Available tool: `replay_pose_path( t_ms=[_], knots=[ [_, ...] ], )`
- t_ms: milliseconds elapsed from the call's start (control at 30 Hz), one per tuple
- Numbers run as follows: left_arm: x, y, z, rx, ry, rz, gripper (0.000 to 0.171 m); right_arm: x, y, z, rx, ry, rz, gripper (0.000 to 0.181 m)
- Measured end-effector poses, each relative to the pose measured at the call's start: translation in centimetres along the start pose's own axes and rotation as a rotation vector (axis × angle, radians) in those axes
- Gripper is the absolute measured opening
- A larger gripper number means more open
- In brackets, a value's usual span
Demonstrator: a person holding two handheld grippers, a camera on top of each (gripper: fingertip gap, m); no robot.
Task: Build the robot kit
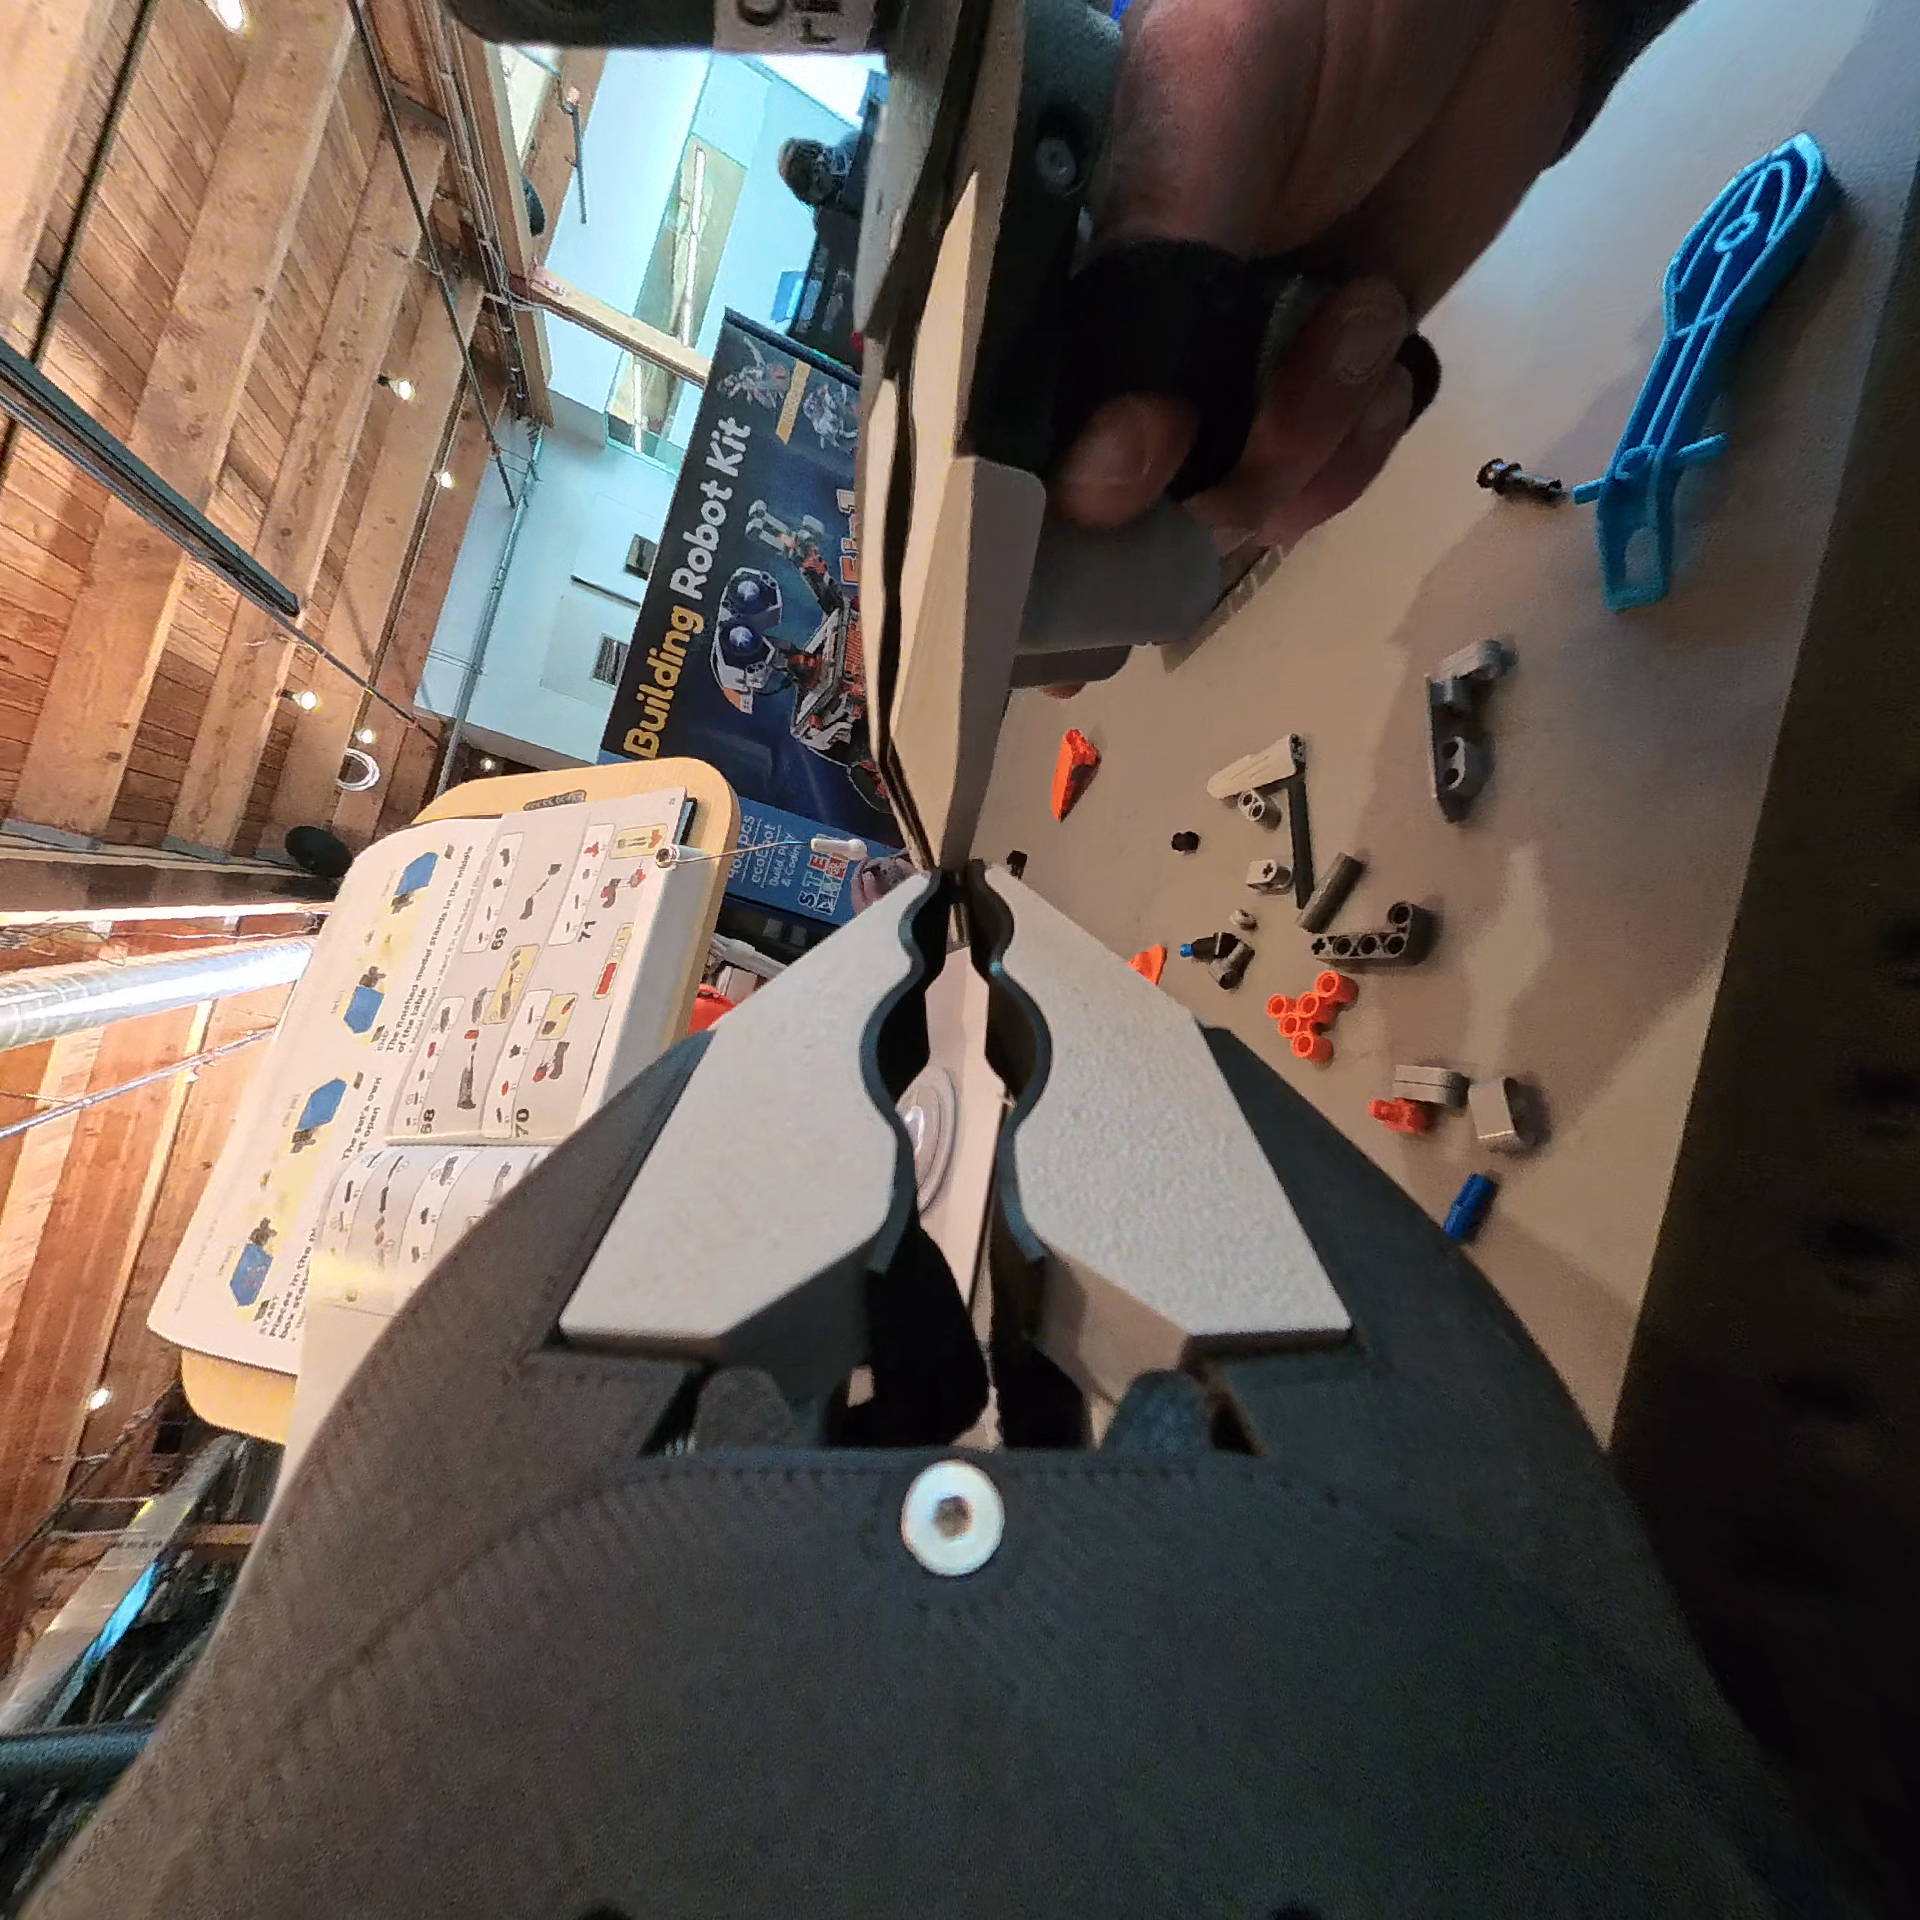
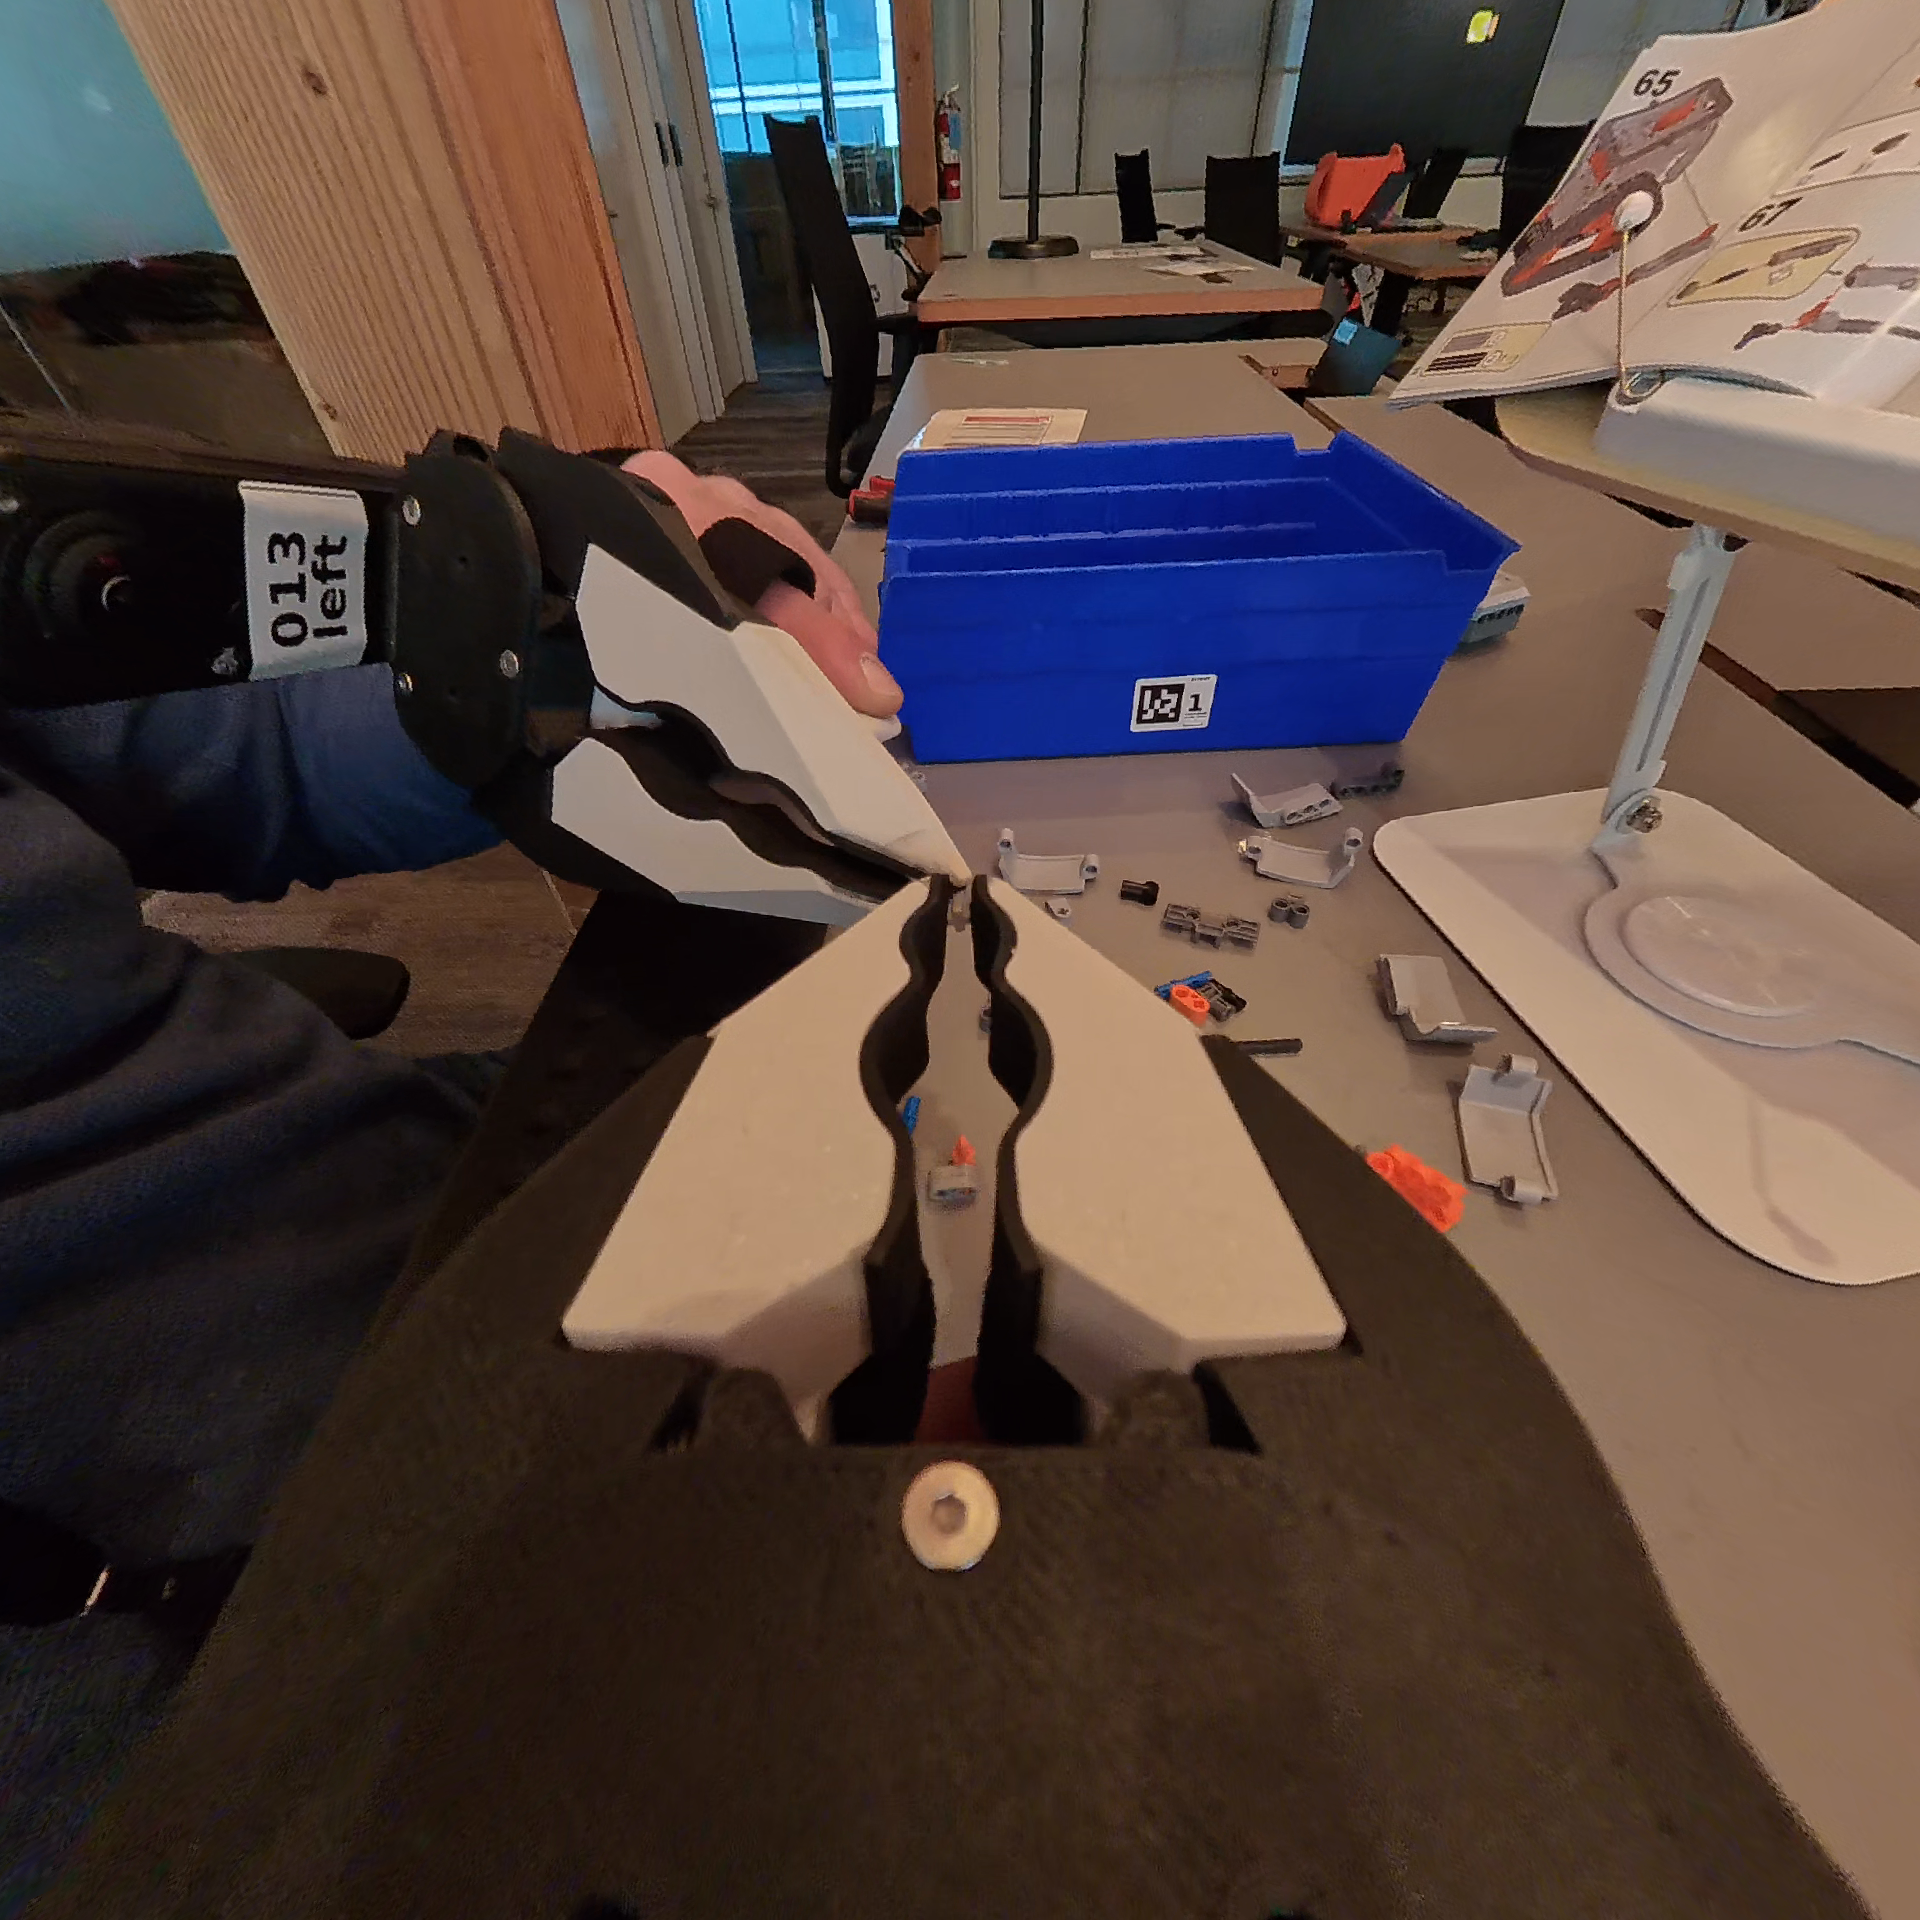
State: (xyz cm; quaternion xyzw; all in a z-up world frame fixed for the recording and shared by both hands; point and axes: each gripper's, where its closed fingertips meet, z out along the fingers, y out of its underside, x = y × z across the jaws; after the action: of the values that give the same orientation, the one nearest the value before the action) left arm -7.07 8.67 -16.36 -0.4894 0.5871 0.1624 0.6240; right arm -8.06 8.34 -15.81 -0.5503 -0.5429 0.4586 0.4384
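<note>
My right gripper (image 2: 958, 894) is shut on a small grey building piece (image 2: 958, 906), pinched at its very fingertips above the grey table (image 2: 1558, 1403). My left gripper (image 1: 956, 883) is shut too, and it shows in the right wrist view (image 2: 940, 857) coming in from the left, held by a hand. The two grippers meet tip to tip. In the left wrist view the right gripper (image 1: 930, 831) comes down from above, held by a hand. Whether the left tips also pinch the piece is hidden.
A blue bin (image 2: 1174, 623) stands behind the tips. An instruction booklet (image 2: 1766, 229) sits on a white stand (image 2: 1714, 1018) at the right. Loose grey, black and orange pieces (image 2: 1418, 1184) lie scattered, with a blue flat tool (image 1: 1704, 353) and a kit box (image 1: 748, 582). The tips of both grippers are at nearly the same place.
</note>
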Motion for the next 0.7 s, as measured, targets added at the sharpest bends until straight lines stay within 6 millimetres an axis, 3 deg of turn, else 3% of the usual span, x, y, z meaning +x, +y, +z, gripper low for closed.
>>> replay_pose_path(
  t_ms=[267,700],
  knots=[
    [0.57,0.2,0.16,-0.036,0.039,0.065,0.001,0.0,0.69,-0.01,-0.068,0.031,-0.086,0.001],
    [0.39,0.79,-0.13,-0.027,0.044,-0.031,0.008,0.19,0.55,-0.47,-0.048,-0.001,-0.052,0.001]
  ],
)
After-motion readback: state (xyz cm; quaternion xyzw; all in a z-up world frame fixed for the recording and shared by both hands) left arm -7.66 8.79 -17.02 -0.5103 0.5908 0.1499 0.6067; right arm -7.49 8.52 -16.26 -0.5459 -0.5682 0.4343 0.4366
